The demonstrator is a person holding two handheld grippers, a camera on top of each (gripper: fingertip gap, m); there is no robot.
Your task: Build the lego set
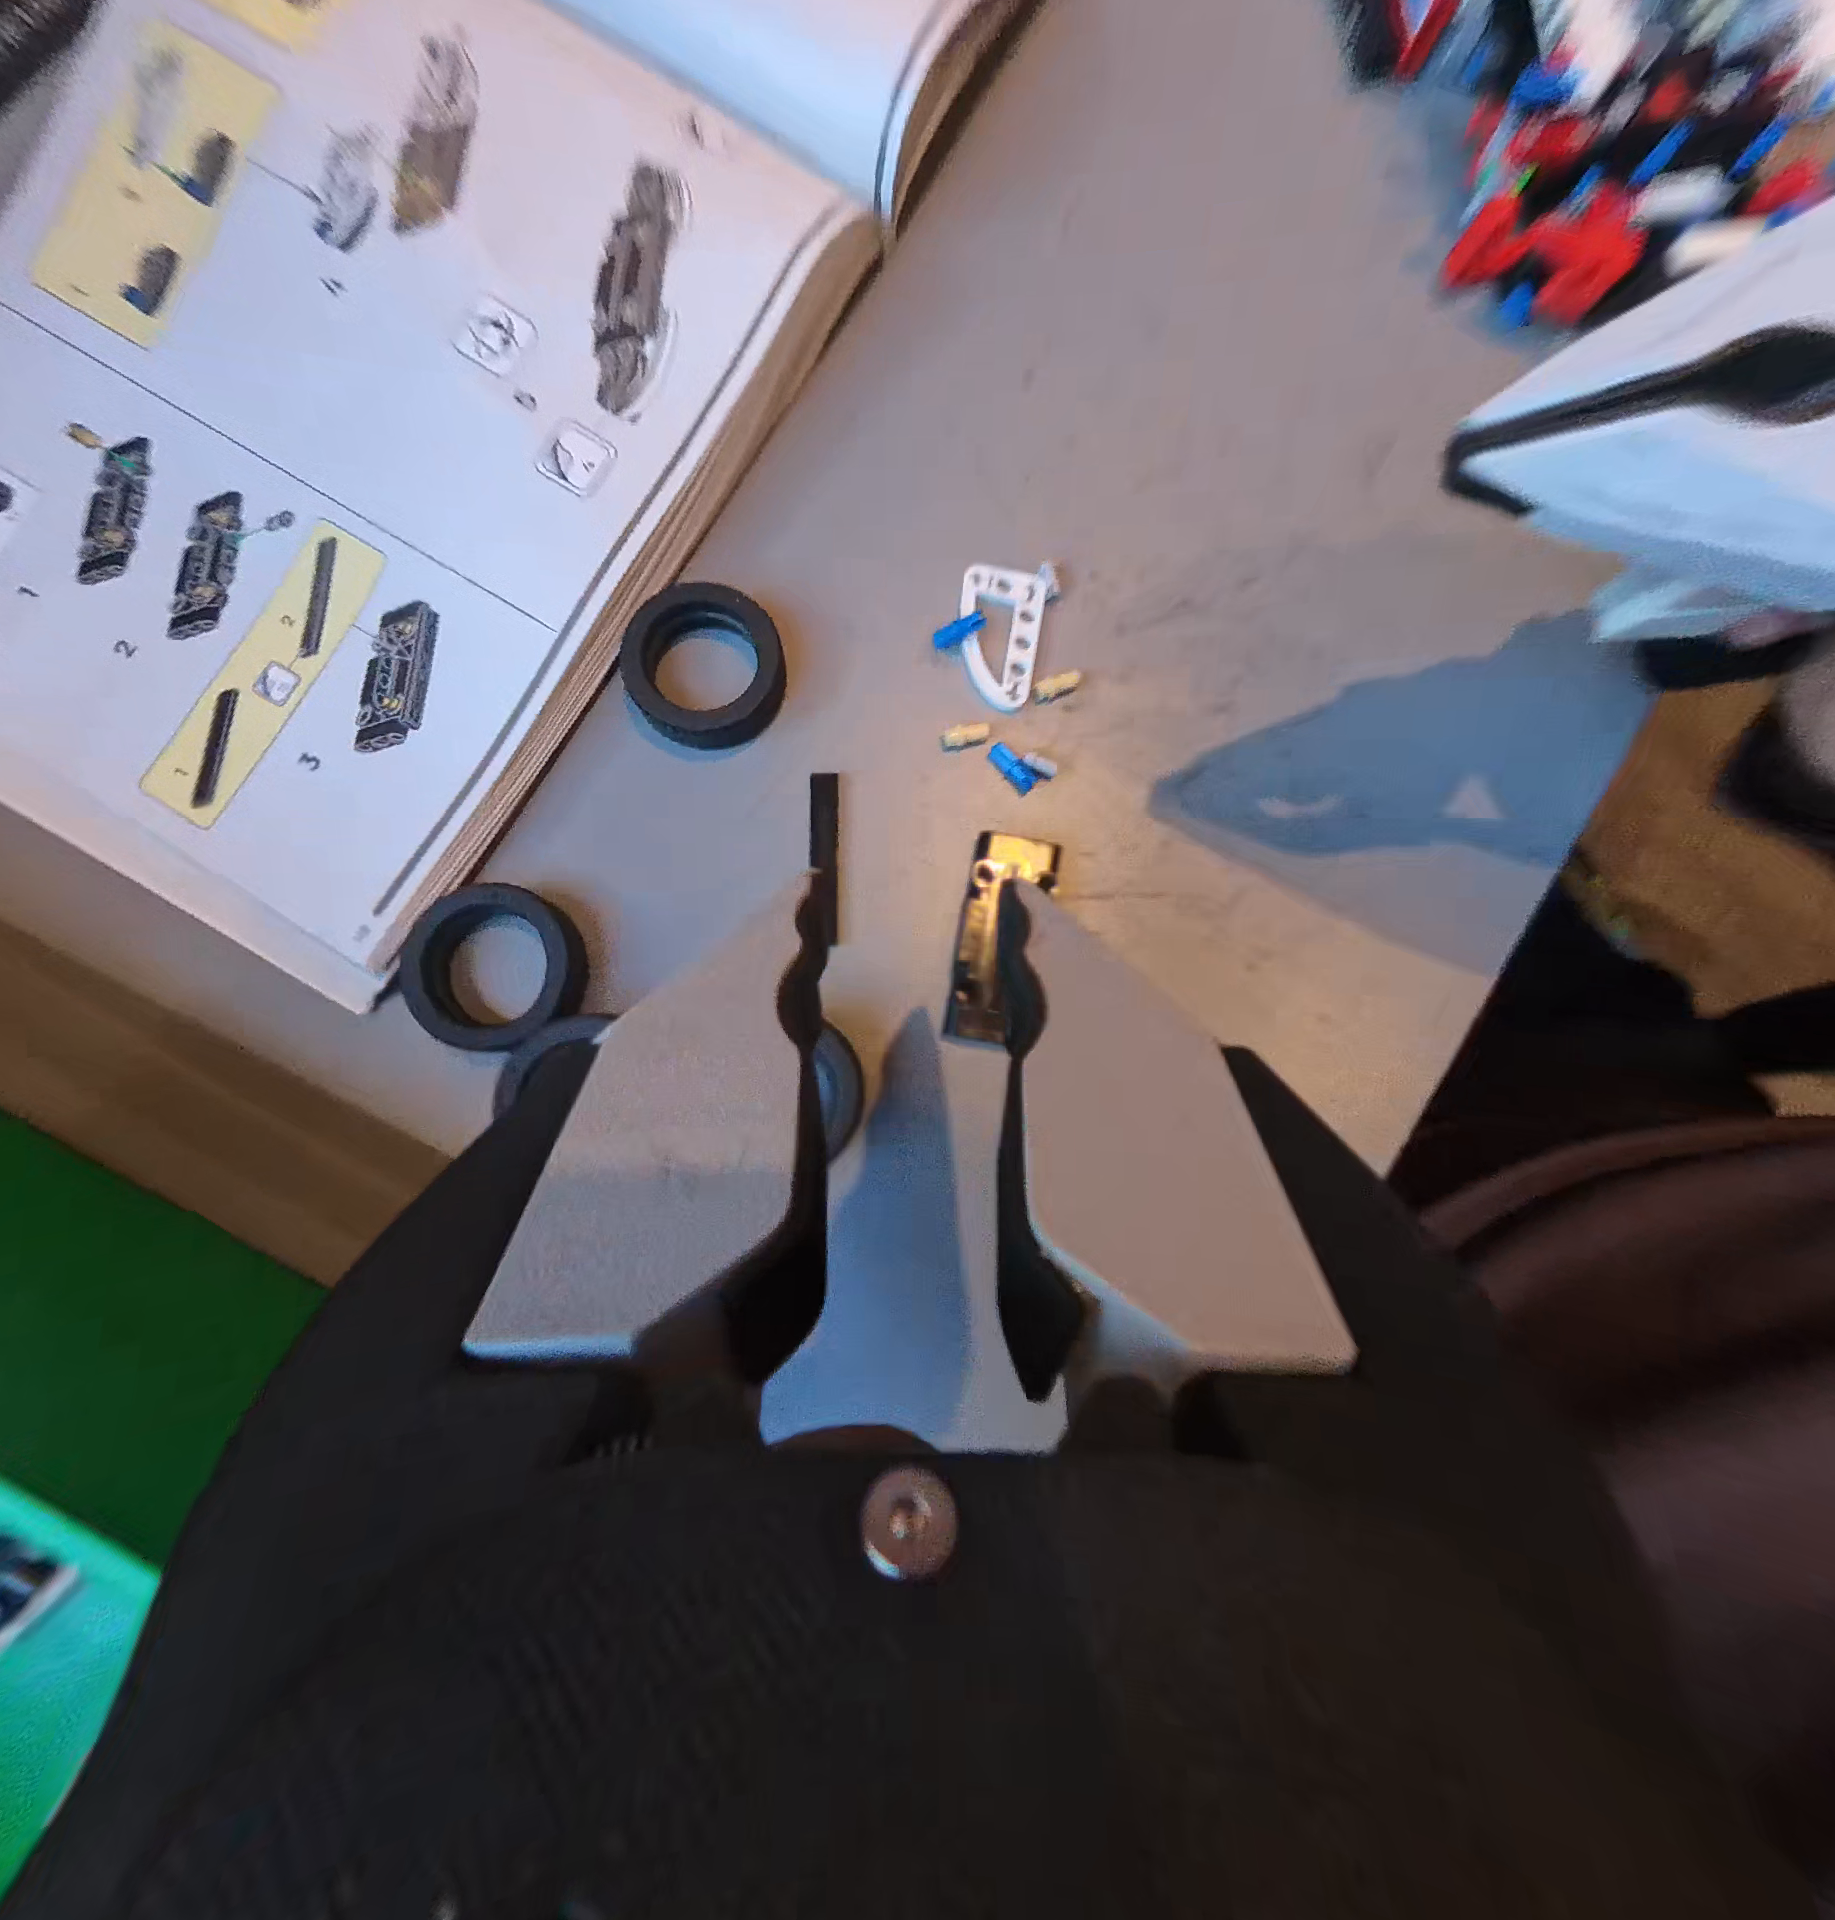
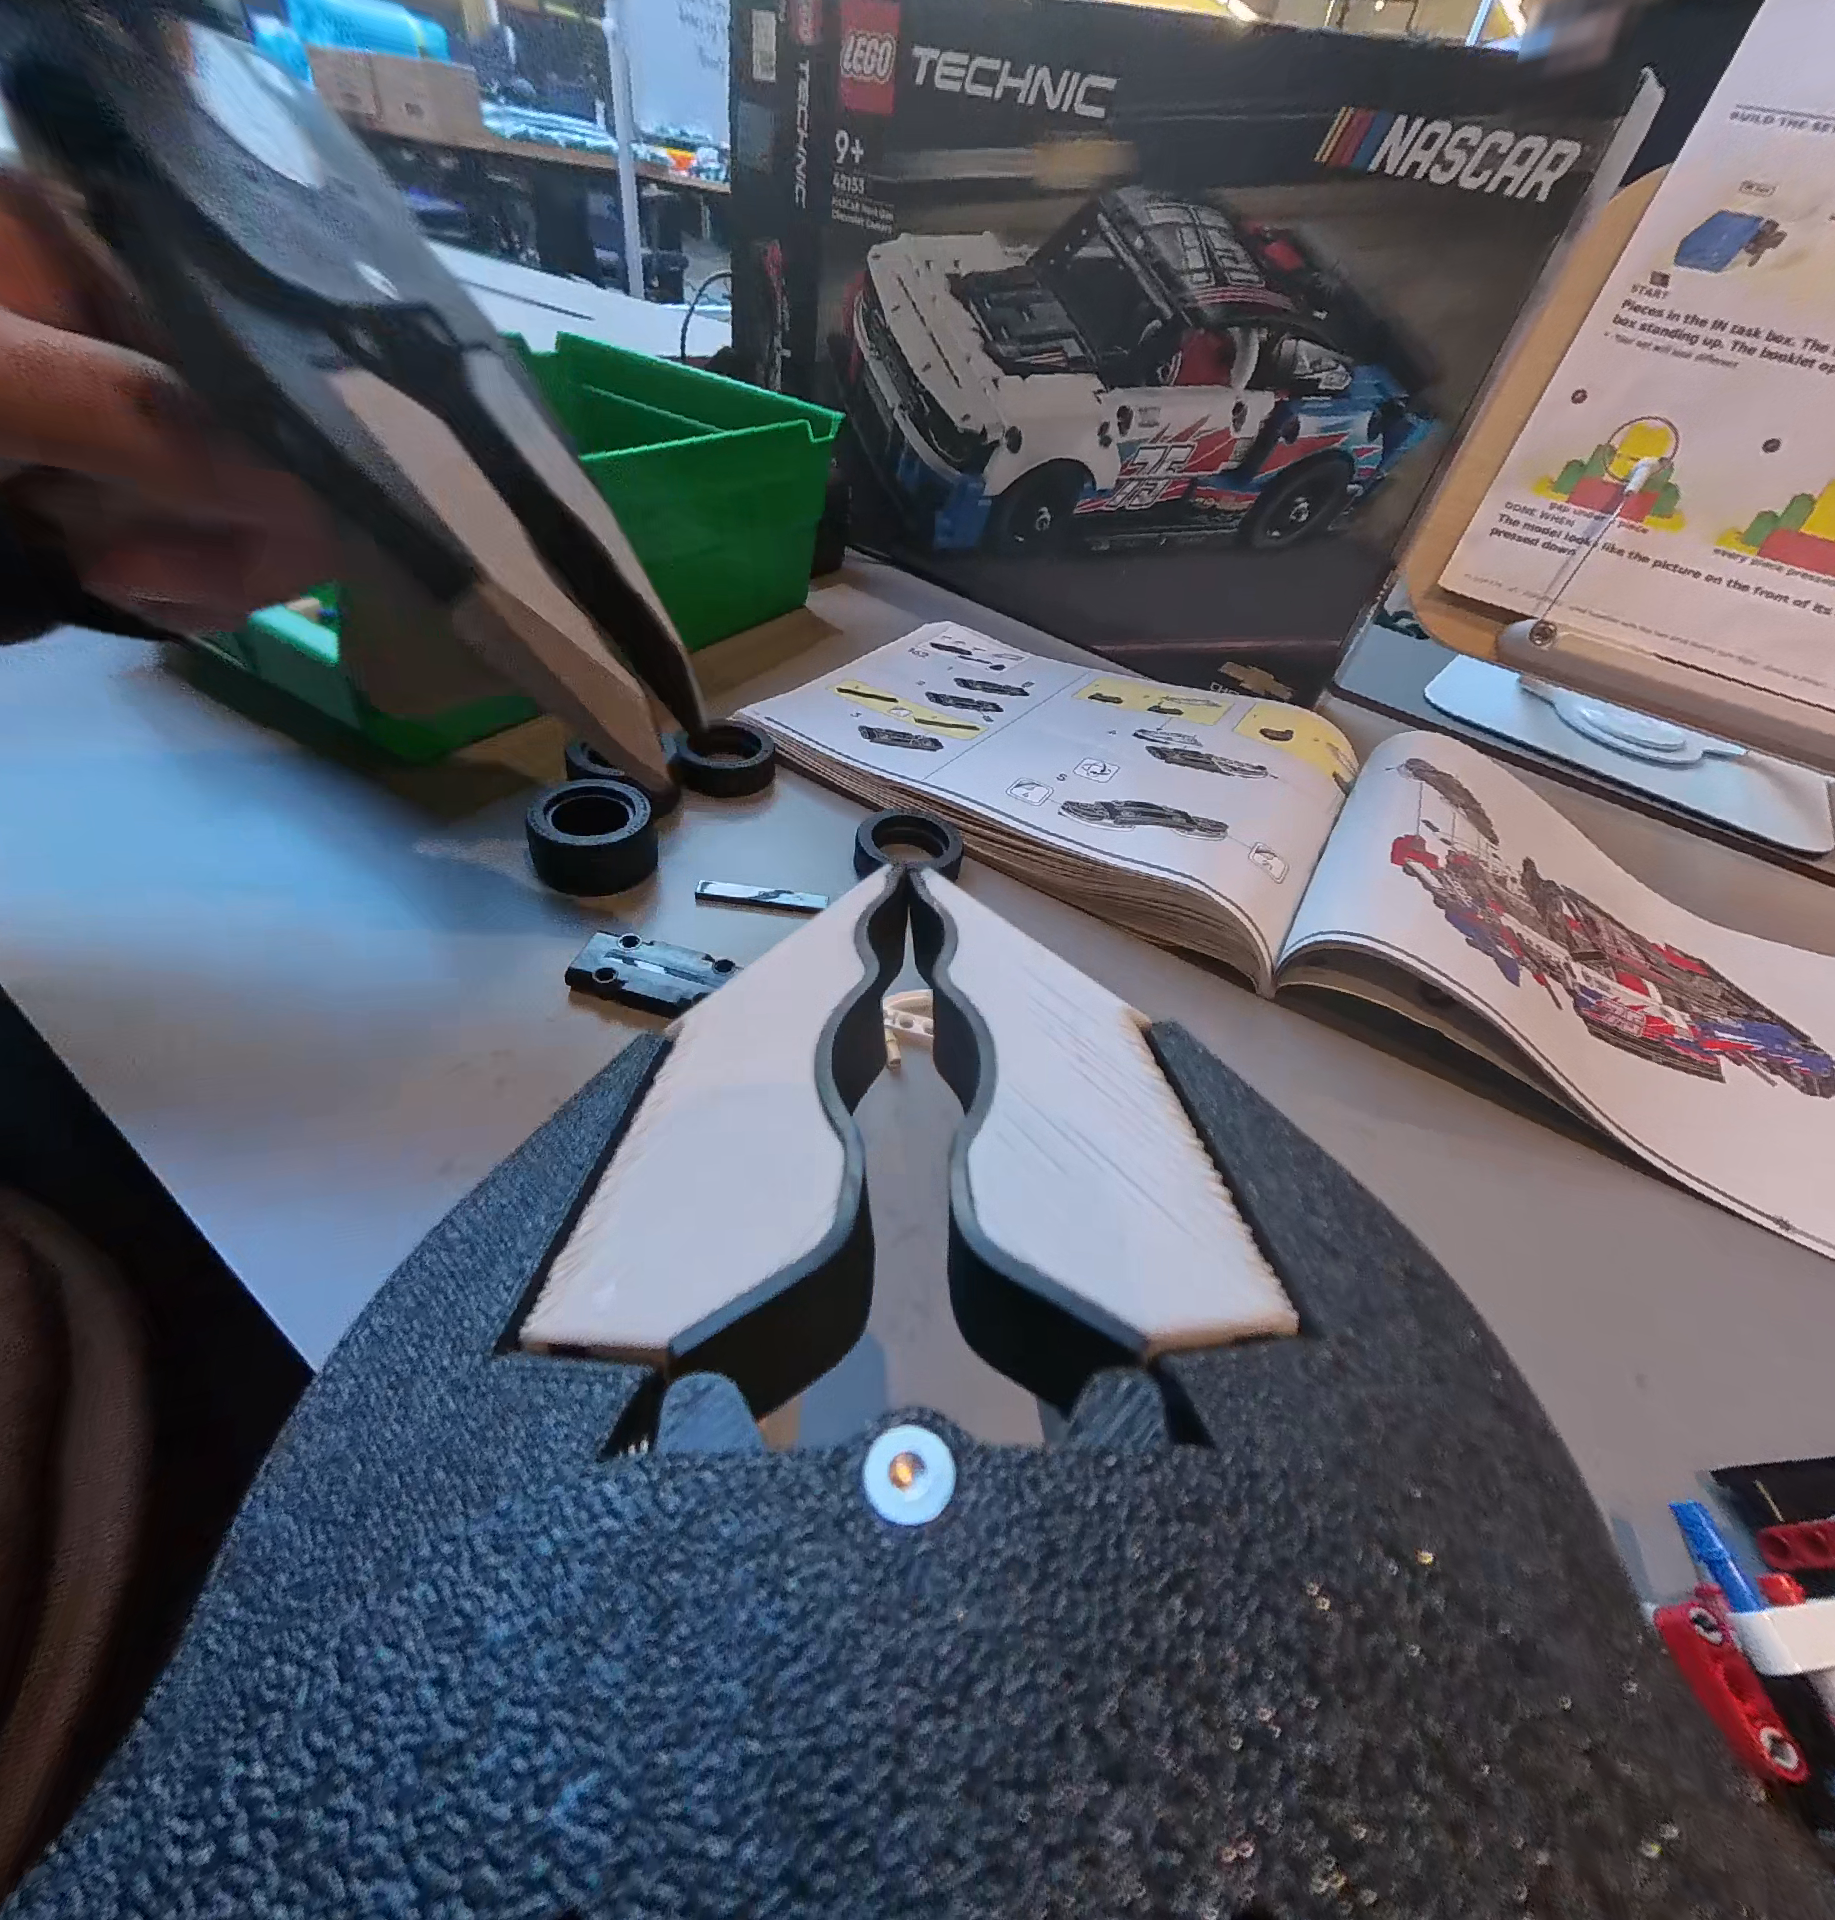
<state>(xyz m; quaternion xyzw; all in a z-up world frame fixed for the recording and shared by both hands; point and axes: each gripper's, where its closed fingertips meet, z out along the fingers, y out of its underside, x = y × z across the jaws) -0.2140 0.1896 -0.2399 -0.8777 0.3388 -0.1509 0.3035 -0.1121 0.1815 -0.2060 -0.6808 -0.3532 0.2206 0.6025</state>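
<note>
The left gripper (image 1: 908,888) hangs over the desk (image 1: 1204,436), its fingers apart with nothing between them. One finger covers part of a black beam (image 1: 1001,935); a thin black axle (image 1: 825,842) lies beside the other. Tyres (image 1: 703,665) sit near the open booklet (image 1: 352,416). The right gripper (image 2: 908,876) hovers with its fingers closed to a sliver, empty, a white piece (image 2: 908,1013) beneath.
</note>
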